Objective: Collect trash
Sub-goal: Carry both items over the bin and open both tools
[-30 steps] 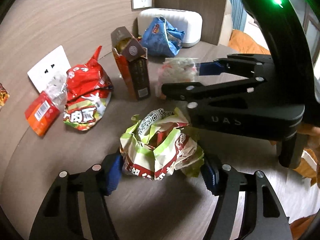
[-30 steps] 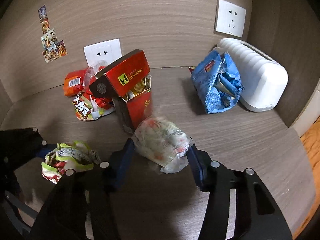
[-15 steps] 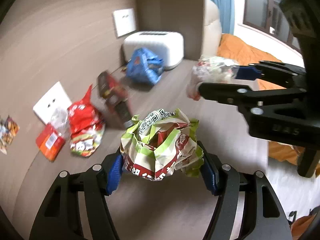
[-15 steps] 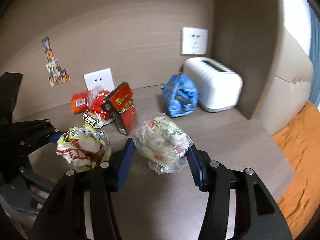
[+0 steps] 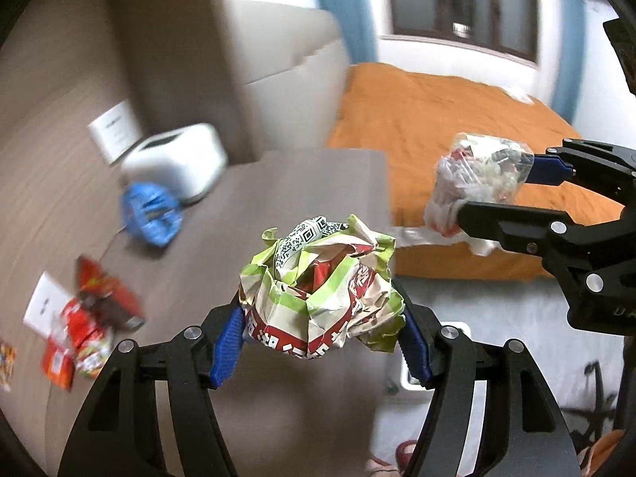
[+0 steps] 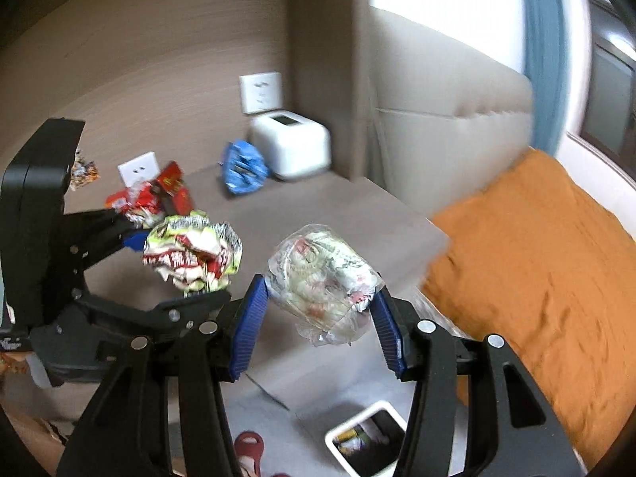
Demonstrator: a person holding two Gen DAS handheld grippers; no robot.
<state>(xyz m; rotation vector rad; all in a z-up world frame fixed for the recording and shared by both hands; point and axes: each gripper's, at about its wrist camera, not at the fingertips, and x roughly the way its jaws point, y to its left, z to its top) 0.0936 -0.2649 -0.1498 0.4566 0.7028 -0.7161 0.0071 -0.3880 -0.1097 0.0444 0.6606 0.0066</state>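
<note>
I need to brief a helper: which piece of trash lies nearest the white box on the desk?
At the desk's back corner stands the white box. Just in front lies a crumpled snack bag, the only blue one; the other wrappers are red.

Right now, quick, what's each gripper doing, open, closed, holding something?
Left gripper: shut on the crumpled green and red wrapper.
Right gripper: shut on the clear plastic wrapper.

Green-white-red crumpled wrapper with QR pattern; clear printed wrapper; blue bag; orange bed cover; white toaster.
</note>
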